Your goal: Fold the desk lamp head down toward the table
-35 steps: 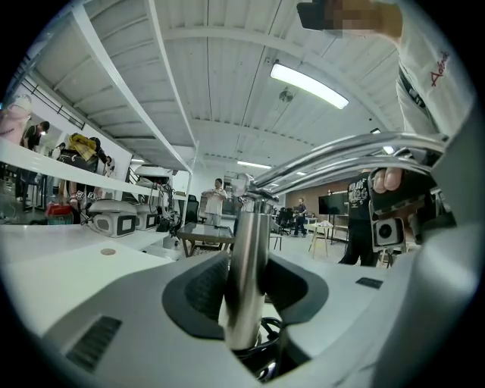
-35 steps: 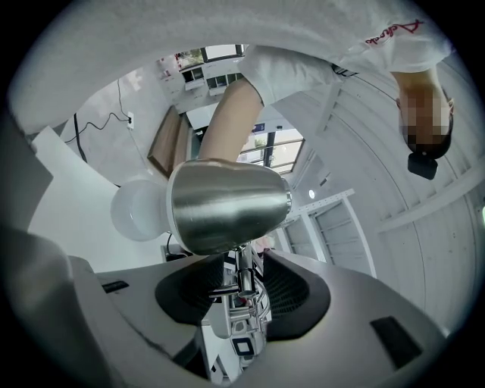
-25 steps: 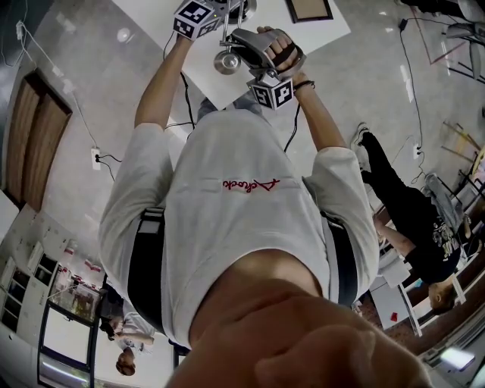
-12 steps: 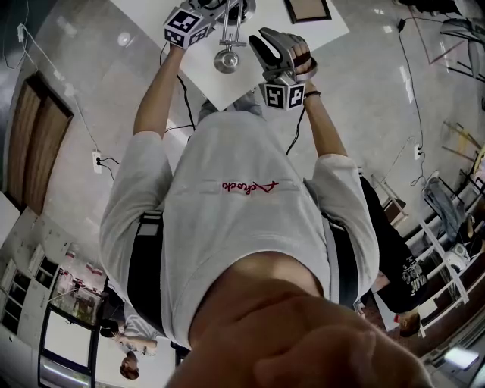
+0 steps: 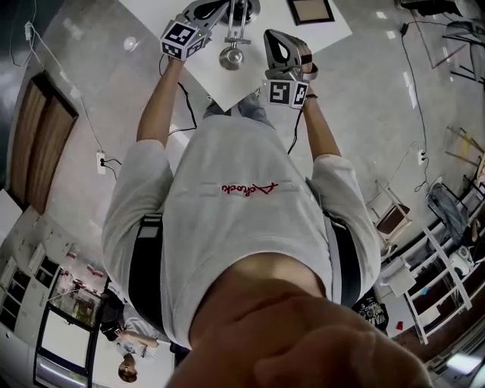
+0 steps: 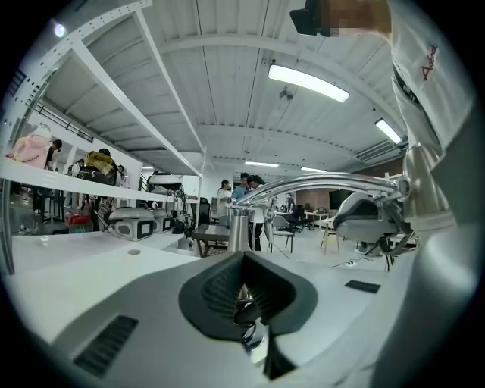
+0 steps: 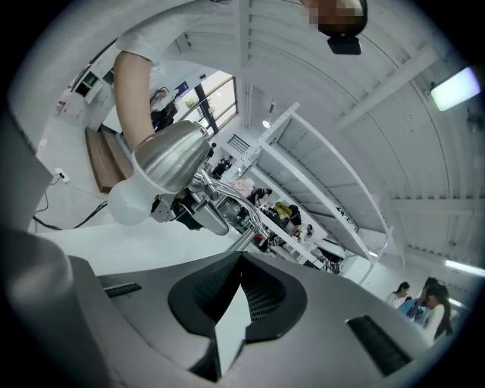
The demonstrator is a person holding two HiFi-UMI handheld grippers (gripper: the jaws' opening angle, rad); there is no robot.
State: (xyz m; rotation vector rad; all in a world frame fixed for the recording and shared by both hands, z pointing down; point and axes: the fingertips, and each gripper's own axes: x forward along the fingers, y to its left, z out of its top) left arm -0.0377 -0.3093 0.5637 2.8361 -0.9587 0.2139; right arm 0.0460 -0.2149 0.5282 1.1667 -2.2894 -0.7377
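Hidden: the person's white shirt (image 5: 242, 204) and body fill most of the head view. The foot of the desk lamp (image 5: 233, 30) is cut off at that view's top edge.
Hard to make out: the far end of the lamp's chrome arm (image 6: 318, 184) runs into a shiny, blurred shape at the right rim of the left gripper view.
Left gripper (image 6: 242, 261): its fingers (image 6: 216, 284) pinch something dark and shiny. The chrome lamp stem (image 6: 239, 227) rises straight beyond them, so the grip reads as low on that stem.
Right gripper (image 7: 241, 292): its fingers (image 7: 265, 299) are slightly spread, with only a white wedge of counter showing through the gap. Nothing is held.
Lamp head (image 7: 173, 155): a chrome cone with a white bulb (image 7: 129, 204), tilted with the bulb towards the lower left. It is apart from the right gripper, just beside it. In the head view it hangs between the two grippers.
Counter (image 5: 322, 30): white and matte. A dark picture frame (image 5: 308, 10) lies flat on it, well apart from the lamp.
Floor (image 5: 91, 91): pale and glossy, with a cable trailing from a wall socket (image 5: 97, 158).
Room: a wooden door (image 5: 38, 144), white racking (image 6: 114, 83), ceiling strip lights (image 6: 307, 82), and people (image 6: 246, 189) standing far off among desks.
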